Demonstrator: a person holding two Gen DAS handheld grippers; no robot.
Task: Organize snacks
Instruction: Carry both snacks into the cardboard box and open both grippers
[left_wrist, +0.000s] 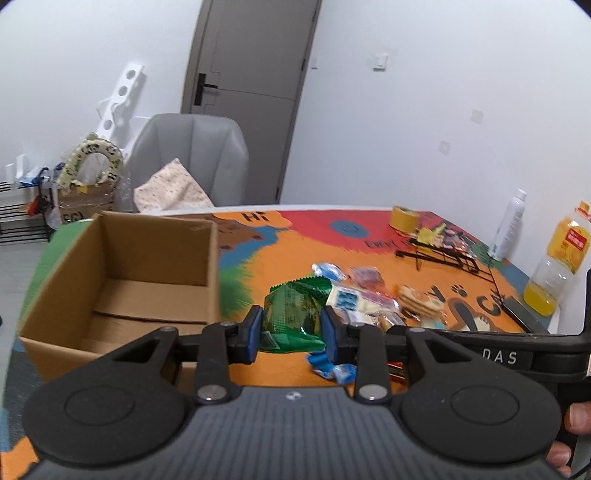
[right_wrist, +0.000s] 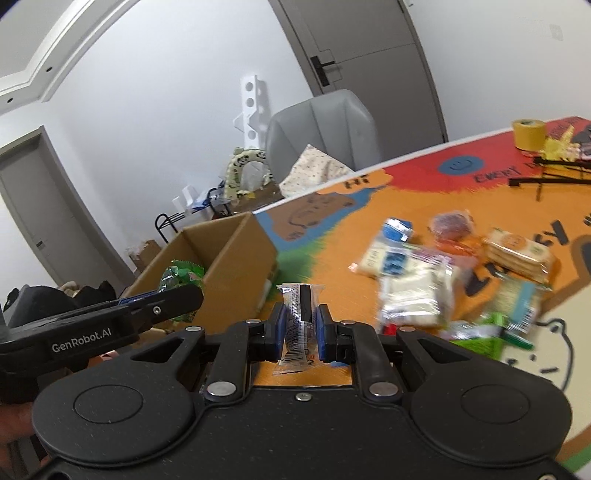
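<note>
Green packet (left_wrist: 293, 317) pinched between the left gripper (left_wrist: 291, 334) pads, held above the table (left_wrist: 280, 254) just right of the open box (left_wrist: 122, 280); long axis ran near to far. Clear wrapper (right_wrist: 300, 325) stood upright, clamped in the right gripper (right_wrist: 300, 334). Likely risks: slick film slipping from the pads, or snagging the box wall.

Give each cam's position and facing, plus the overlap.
Left wrist: rides the left gripper, faces across the table; its blue pads clamp a green foil snack packet; fingertips show at the right edge.
Right wrist: rides the right gripper, tilted, clamping a clear-wrapped dark snack bar.
Shared: open brown cardboard box, yellow tape roll.
</note>
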